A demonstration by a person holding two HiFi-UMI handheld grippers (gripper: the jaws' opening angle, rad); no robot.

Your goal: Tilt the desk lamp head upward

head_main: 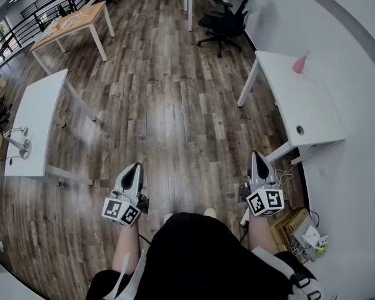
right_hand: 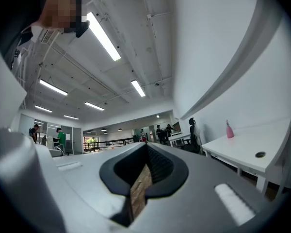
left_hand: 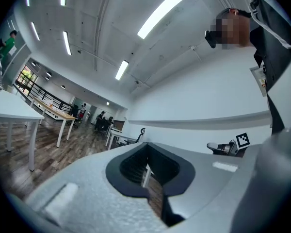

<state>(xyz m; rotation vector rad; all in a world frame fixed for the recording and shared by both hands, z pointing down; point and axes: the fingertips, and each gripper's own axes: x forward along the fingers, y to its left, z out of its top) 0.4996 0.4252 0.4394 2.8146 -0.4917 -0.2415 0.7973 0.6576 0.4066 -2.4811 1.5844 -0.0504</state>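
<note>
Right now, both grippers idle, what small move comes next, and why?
Probably turn left toward the white table: the silvery lamp-like fixture on it looks out of reach, and the left gripper and right gripper hang with jaws shut and empty over the wooden floor.

Floor (head_main: 169, 105): wood planks were noted, mottled brown and grey, with a faint sheen. Two white tabletops (head_main: 300, 105) (head_main: 37, 124) were recorded as smooth and matt. A third tabletop (head_main: 72, 22) was seen in pale wood on white legs. The shells of the left gripper (head_main: 132, 169) and right gripper (head_main: 257, 160) were found in grey plastic, matt and finely grained. The inner faces of the jaws were lined in a black, ribbed, rubber-like material. Each marker cube (head_main: 121, 211) was faced with flat black-and-white print. The person's garment (head_main: 194, 255) was logged as black matt cloth. A box (head_main: 290, 224) of plain brown cardboard was noted.
</note>
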